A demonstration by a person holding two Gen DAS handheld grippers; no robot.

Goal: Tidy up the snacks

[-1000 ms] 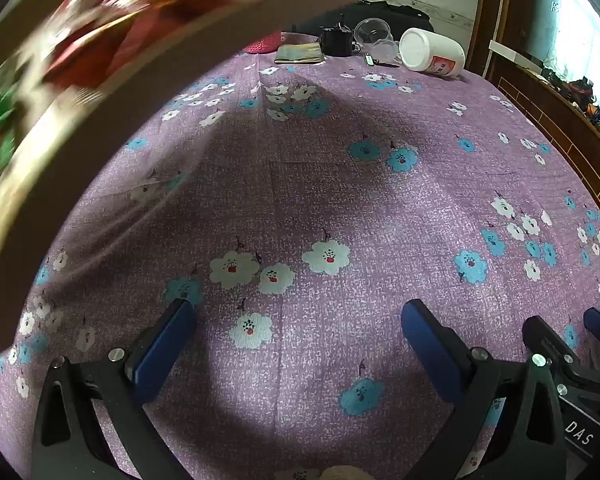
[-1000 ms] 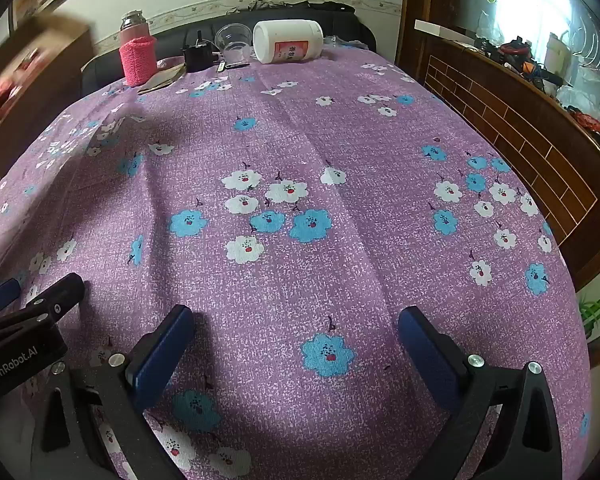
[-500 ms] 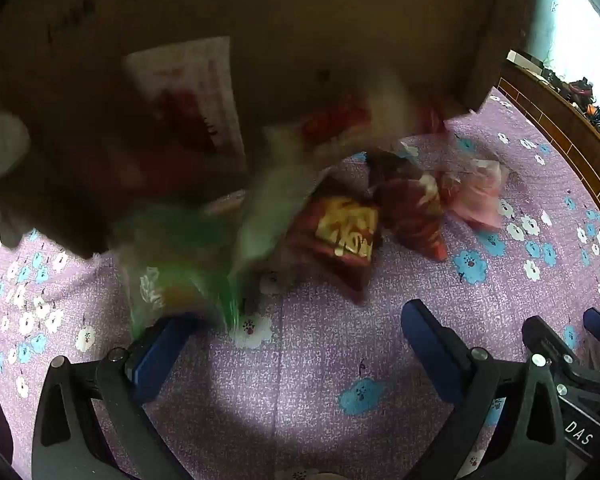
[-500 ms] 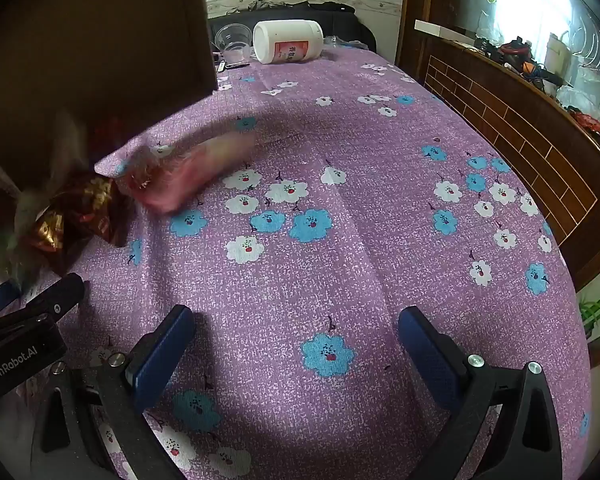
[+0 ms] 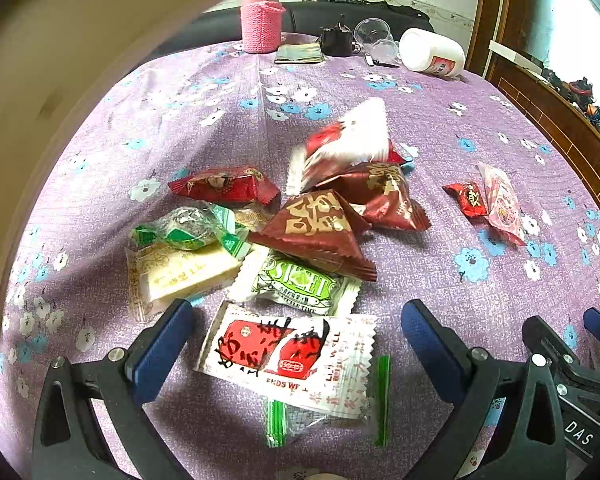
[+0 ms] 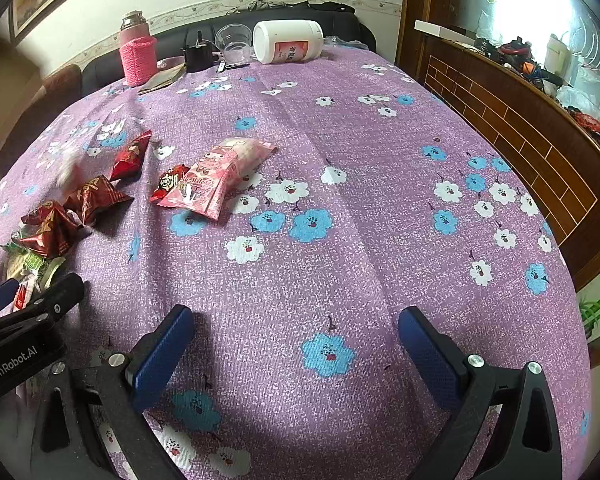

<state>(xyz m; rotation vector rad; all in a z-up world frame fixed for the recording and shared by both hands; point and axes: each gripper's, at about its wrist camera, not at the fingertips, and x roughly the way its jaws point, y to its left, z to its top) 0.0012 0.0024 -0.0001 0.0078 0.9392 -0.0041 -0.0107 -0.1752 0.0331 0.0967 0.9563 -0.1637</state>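
Your left gripper (image 5: 296, 334) hangs over the table (image 6: 380, 184) with its blue fingers (image 5: 160, 346) spread wide and nothing between them but a white-and-red packet (image 5: 288, 354) lying flat on the purple flowered cloth. Just beyond it sits a green-and-white packet (image 5: 296, 284), and past that a pile: a cream bar wrapper (image 5: 180, 274), a clear green-trimmed wrapper (image 5: 188, 228) on top of it, two dark red pyramid packs (image 5: 320, 228) touching each other, and a flat red packet (image 5: 224, 186) to their left. A blurred red-and-white packet (image 5: 348, 140) shows at the far edge of the pile. Off to the right, apart from the pile, a pink packet (image 6: 220, 176) lies touching a small red candy (image 6: 168, 182). Your right gripper (image 6: 296, 356) holds its fingers wide too, empty, above bare cloth. At the table's far end stand a pink sleeved flask (image 6: 138, 54), a clear cup (image 6: 234, 42) and a white jar (image 6: 288, 42) on its side.
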